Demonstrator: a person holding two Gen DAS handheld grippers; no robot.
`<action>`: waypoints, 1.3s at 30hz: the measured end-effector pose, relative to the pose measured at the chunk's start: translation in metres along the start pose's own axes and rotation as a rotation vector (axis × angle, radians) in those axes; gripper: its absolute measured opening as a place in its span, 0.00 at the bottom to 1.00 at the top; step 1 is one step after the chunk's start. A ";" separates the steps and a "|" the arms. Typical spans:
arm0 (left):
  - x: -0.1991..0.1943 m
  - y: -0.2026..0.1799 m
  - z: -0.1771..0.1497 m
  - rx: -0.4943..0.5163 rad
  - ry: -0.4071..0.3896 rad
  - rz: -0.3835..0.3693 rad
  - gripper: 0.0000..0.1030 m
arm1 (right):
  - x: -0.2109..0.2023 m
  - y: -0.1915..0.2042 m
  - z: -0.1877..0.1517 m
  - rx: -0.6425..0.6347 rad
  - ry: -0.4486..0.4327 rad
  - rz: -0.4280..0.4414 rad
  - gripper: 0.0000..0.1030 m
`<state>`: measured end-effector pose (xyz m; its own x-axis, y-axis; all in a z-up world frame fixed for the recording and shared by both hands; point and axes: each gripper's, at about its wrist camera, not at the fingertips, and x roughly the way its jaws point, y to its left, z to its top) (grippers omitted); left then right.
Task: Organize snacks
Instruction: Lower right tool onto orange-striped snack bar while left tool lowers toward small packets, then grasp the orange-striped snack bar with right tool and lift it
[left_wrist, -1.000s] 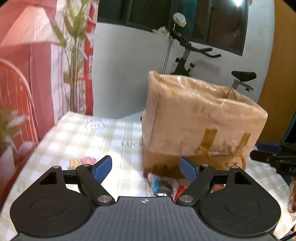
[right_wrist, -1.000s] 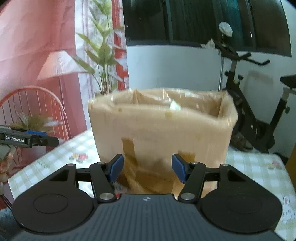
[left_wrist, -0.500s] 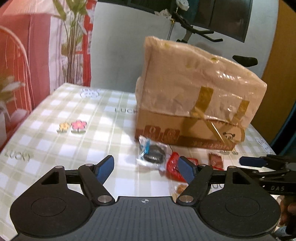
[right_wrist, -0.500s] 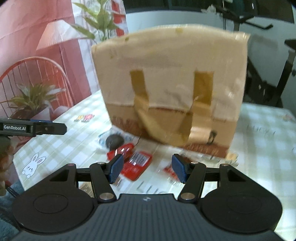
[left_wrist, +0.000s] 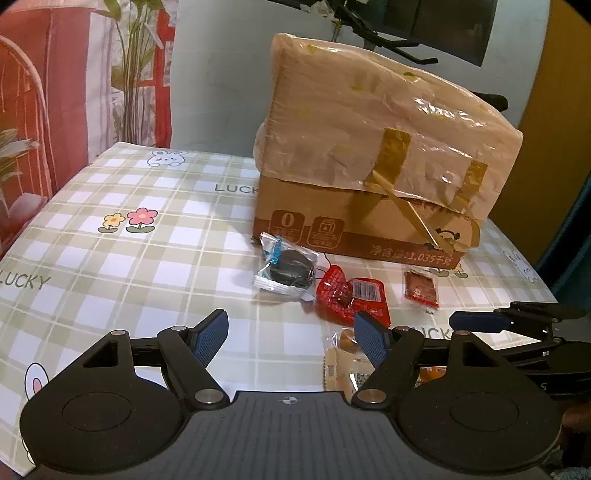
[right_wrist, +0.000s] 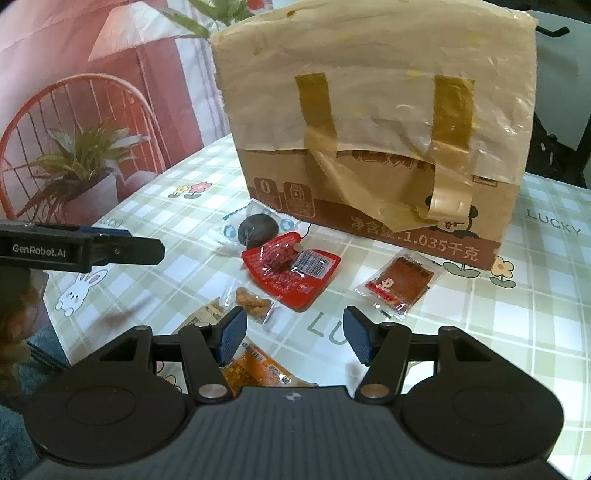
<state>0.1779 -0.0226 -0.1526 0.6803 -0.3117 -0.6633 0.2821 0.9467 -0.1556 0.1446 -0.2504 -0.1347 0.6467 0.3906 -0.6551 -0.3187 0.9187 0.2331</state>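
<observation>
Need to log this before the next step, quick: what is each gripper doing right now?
Left gripper: open, nothing between its jaws, above the table.
Right gripper: open, holding nothing, over the snack packets.

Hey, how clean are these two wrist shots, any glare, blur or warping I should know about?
Left wrist view: sharp; glare streaks on the plastic-wrapped cardboard box; fisheye bends the checked tablecloth edges. Right wrist view: sharp too; shine on the red plastic snack packet and the box's film; corners vignette black.
</observation>
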 end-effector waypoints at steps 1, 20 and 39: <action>0.000 0.000 0.000 -0.002 0.001 0.000 0.75 | 0.000 0.001 0.000 -0.005 0.002 0.003 0.59; 0.001 0.004 -0.002 -0.023 0.012 0.009 0.75 | 0.030 0.027 -0.012 -0.135 0.116 0.148 0.62; 0.004 0.003 -0.001 -0.015 0.025 0.008 0.74 | -0.016 -0.026 -0.023 0.010 0.164 0.012 0.46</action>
<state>0.1807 -0.0210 -0.1570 0.6655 -0.3027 -0.6822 0.2665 0.9502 -0.1616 0.1263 -0.2817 -0.1469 0.5209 0.3877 -0.7605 -0.3180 0.9149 0.2487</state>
